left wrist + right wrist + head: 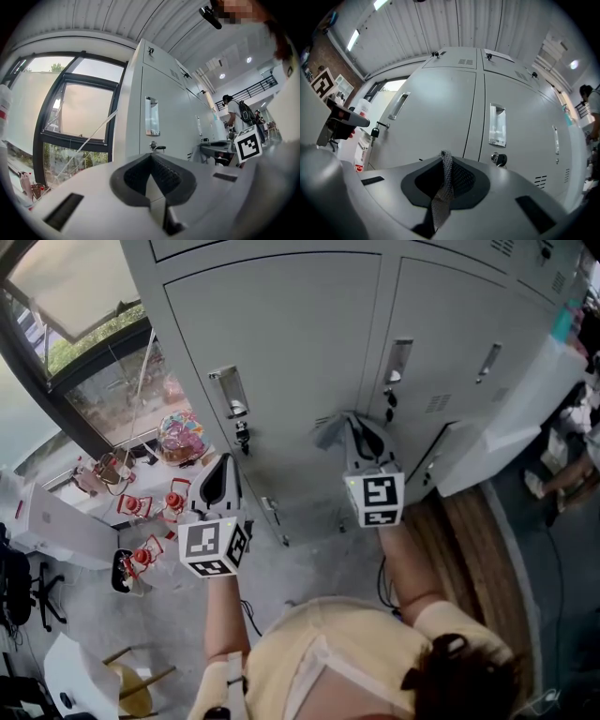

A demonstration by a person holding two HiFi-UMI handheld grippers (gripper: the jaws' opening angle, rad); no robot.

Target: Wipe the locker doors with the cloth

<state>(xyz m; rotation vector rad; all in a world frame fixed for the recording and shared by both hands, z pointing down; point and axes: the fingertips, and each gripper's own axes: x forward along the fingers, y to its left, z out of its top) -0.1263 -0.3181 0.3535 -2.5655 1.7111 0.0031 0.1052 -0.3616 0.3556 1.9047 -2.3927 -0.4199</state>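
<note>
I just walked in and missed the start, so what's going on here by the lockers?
A person stands facing the grey lockers with a gripper in each hand. The right gripper is shut on a grey cloth, held up near one of their doors; I cannot tell whether it touches. The left gripper is shut, empty, and held off to the left.

The right gripper (446,185) is clamped on a grey mesh cloth (443,194). Beyond it stand grey locker doors (440,117), with the left gripper (340,122) at their left.
</note>
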